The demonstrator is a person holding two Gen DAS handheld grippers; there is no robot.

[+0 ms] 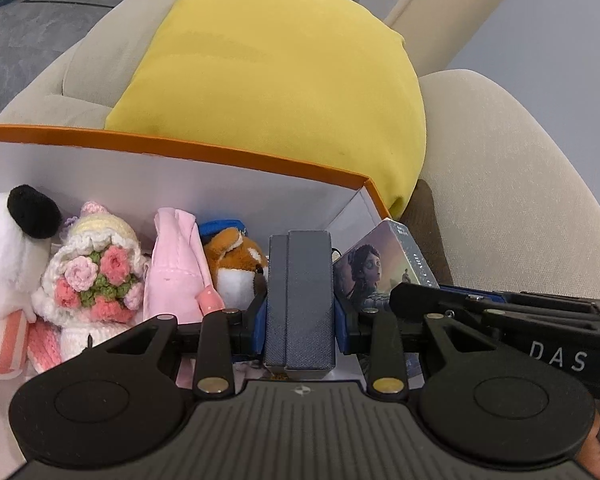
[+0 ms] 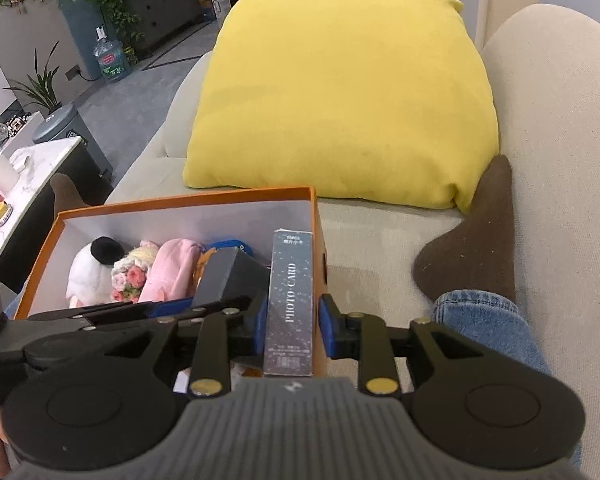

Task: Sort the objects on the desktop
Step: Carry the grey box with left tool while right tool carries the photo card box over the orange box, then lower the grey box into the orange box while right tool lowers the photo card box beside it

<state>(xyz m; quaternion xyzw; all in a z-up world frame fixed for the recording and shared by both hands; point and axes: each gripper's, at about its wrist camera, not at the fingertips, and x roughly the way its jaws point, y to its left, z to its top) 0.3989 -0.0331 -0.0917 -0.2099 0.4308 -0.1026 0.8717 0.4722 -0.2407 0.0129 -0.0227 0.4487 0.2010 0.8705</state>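
Inside the orange box (image 2: 40, 276), from its left wall to its right, stand a white plush with a black ear (image 1: 8, 256), a crocheted flower doll (image 1: 96, 276), a pink cloth toy (image 1: 176, 272) and an orange fox plush (image 1: 236, 268); the sorting is, I judge, in the placing step, with two flat boxes going into the free right end. The left gripper (image 1: 300, 320) holds a dark grey case (image 1: 300, 296) upright between narrow fingers, both blue pads pressed on its sides; it points steeply down into the box. Just beside, at the right wall, the right gripper (image 2: 292, 328) carries the photo card box (image 2: 290, 304) on its edge; the left pad touches it, the right pad stands slightly off, so the grip seems to be loosening. The next move calls for lowering each box to the bottom, then opening and pulling out without tipping the plush toys.
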